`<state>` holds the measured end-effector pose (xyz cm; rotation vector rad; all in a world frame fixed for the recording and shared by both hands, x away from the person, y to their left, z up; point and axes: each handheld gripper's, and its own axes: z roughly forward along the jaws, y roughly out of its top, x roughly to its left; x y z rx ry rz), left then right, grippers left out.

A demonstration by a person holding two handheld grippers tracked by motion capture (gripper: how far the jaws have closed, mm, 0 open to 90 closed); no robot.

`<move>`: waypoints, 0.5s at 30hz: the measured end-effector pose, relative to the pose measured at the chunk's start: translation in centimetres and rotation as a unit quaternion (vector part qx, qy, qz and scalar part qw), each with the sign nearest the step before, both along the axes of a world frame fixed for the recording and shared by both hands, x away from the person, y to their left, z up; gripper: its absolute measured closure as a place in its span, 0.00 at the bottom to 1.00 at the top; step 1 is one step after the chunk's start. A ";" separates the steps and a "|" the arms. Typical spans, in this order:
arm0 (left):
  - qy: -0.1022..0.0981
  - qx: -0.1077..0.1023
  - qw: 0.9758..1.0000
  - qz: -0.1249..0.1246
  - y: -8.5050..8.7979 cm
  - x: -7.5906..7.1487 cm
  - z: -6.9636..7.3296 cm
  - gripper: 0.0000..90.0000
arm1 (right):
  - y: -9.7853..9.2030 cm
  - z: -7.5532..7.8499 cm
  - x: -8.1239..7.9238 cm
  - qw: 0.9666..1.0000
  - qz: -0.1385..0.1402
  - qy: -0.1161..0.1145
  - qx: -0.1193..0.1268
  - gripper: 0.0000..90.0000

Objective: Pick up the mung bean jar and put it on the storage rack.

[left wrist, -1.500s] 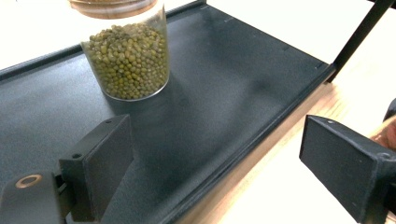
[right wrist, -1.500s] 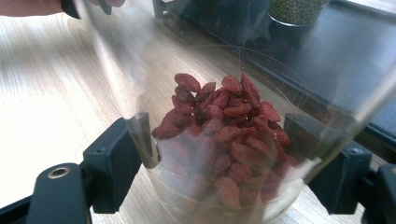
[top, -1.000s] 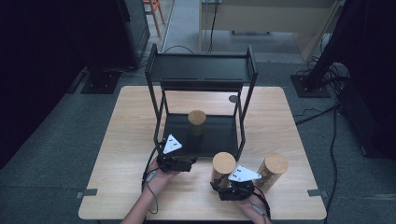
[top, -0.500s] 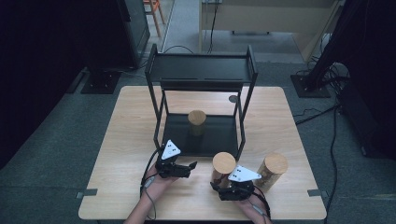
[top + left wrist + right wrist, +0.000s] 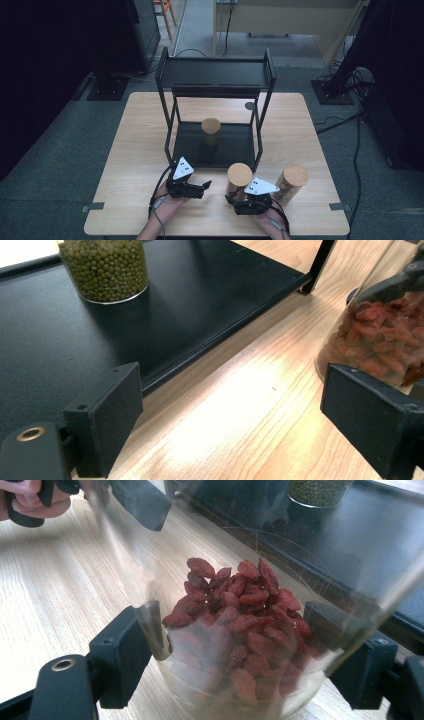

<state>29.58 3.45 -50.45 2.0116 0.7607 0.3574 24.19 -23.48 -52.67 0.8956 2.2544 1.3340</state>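
High view overhead, gripper views low (sharing shelf (image 5: 75, 335))

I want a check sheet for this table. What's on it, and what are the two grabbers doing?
Surface: wooden table, bare wood in front.
Job's things: red-berry jar; green-bean jar on rack bottom shelf; third jar at right.
Clutter: nothing seen.
Grippers: right hand-held gripper jaws either side of the berry jar; left hand-held gripper open, empty.
Cables: floor cable at right.
Surroundings: grey floor, dark stands.
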 end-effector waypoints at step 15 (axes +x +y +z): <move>-0.002 -0.005 1.000 0.009 0.7 0.0 -1.3 0.11 | 0.0 0.0 0.0 1.000 -0.001 -0.003 -0.002 0.23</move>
